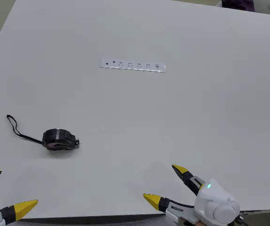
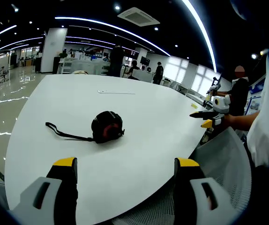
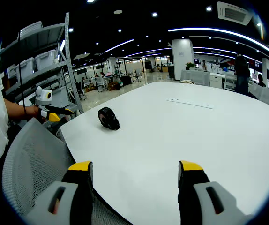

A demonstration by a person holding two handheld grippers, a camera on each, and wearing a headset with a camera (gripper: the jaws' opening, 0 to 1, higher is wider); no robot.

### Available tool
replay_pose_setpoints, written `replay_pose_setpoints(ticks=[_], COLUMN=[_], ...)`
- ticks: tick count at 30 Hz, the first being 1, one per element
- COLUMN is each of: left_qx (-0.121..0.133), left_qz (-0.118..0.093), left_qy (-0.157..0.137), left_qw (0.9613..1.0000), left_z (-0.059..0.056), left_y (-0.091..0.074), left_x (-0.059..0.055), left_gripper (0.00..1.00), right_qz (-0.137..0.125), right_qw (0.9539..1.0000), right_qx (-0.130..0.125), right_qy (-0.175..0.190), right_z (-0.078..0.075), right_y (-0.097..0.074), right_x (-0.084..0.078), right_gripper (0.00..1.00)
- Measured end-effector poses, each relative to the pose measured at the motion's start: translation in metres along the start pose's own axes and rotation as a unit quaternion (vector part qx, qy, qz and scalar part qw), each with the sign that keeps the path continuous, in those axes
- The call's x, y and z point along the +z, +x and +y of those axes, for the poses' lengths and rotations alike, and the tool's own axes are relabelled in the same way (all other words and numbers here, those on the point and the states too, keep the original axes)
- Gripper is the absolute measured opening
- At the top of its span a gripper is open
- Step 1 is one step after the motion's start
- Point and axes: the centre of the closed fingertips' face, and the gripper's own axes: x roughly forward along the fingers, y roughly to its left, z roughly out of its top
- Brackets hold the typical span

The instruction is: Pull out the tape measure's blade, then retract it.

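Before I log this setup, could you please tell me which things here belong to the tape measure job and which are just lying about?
For the job:
tape measure, blade in
left gripper, open, empty
right gripper, open, empty

Lying about:
power strip, farther back on the table
mesh chair

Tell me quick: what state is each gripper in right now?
Left gripper: open, holding nothing.
Right gripper: open, holding nothing; the tape measure lies apart from both.
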Motion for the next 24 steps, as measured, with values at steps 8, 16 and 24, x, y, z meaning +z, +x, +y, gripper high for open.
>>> replay_pose_setpoints(ticks=[8, 16, 24], left_qx=[-0.002, -0.003, -0.004], left_qz=[0.0, 0.003, 0.003], left_qy=[0.002, 0.003, 0.003], left_qw=[1.0, 1.0, 1.0], left_z=[0.0002, -0.0007, -0.001], left_y=[0.0012, 0.0015, 0.0024], left_x=[0.0006, -0.0009, -0.0012], left_gripper=[0.83, 0.83, 0.83], right_qz=[0.0, -0.001, -0.001], right_qw=[1.0, 1.0, 1.0], right_qx=[0.0, -0.001, -0.001], right_qy=[0.001, 0.001, 0.003], right_z=[0.0003, 0.0001, 0.0009], right_y=[-0.0002, 0.0001, -0.0007], right_x=[0.0005, 0.0003, 0.0009], right_gripper=[0.75, 0.75, 0.75])
